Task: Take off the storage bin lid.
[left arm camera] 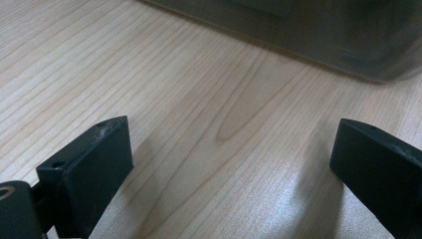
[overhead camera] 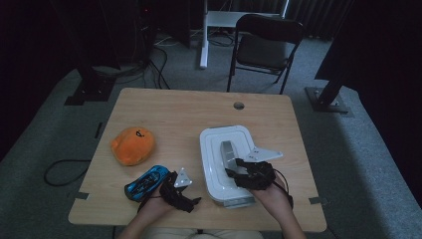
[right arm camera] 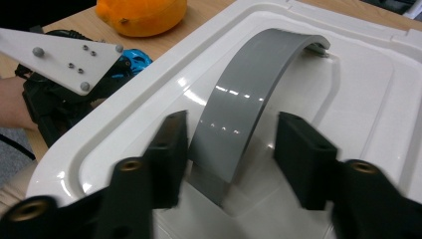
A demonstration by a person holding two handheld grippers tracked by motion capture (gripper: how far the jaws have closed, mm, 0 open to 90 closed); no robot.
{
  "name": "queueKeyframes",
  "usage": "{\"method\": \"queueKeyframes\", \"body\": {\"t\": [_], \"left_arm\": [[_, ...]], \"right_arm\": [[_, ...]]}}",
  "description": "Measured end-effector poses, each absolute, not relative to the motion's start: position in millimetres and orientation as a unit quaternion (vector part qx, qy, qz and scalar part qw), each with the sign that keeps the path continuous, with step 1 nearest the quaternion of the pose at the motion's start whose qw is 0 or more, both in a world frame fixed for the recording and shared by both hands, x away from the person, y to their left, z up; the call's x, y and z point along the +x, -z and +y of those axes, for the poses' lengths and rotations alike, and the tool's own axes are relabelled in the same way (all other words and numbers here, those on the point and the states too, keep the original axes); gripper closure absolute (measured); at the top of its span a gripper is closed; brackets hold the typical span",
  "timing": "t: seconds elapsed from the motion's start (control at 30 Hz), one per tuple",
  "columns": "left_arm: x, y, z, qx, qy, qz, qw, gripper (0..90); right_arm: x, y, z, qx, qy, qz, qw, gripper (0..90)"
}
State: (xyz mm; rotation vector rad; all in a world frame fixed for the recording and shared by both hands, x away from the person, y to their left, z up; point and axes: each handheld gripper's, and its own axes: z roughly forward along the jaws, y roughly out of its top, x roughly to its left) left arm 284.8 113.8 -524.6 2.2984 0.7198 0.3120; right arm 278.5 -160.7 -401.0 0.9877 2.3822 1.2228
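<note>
Black jaws of the right gripper (right arm camera: 229, 149) straddle the grey handle (right arm camera: 249, 104) of the white box lid (overhead camera: 211, 164) at the table's (overhead camera: 174, 107) near right. One pad touches, the other stands clear — not yet clenched, probably set to lift the lid. Left gripper (left arm camera: 229, 169) hangs released over bare wood beside the box, likely waiting to steady it. Blue toy car (overhead camera: 146, 181) and orange plush (overhead camera: 132, 144) lie apart, left.

One white lidded box (overhead camera: 214, 149) sits on the table (overhead camera: 184, 109), with one grey handle (overhead camera: 228, 152) on its lid. There is one orange plush toy (overhead camera: 132, 145) and one blue toy car (overhead camera: 146, 181). Two hand-held grippers are present: the left gripper (overhead camera: 175, 185) and the right gripper (overhead camera: 242, 167). One folding chair (overhead camera: 266, 47) stands behind.
</note>
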Motion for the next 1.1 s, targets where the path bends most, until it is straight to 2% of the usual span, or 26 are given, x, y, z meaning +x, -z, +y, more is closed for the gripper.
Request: {"method": "queueKeyframes", "body": {"t": [0.13, 0.53, 1.1], "left_arm": [[284.7, 524.6, 113.9, 0.887, -0.121, 0.279, 0.349, 3.7], [284.7, 524.6, 113.9, 0.887, -0.122, 0.279, 0.349, 3.7], [284.6, 524.6, 113.8, 0.886, -0.120, 0.280, 0.349, 3.7]], "right_arm": [[277.6, 401.3, -159.8, 0.332, -0.431, 0.828, 0.136, 62.3], [277.5, 398.3, -162.9, 0.350, -0.453, 0.814, 0.100, 67.3], [276.5, 370.6, -175.3, 0.347, -0.487, 0.794, 0.109, 69.4]]}}
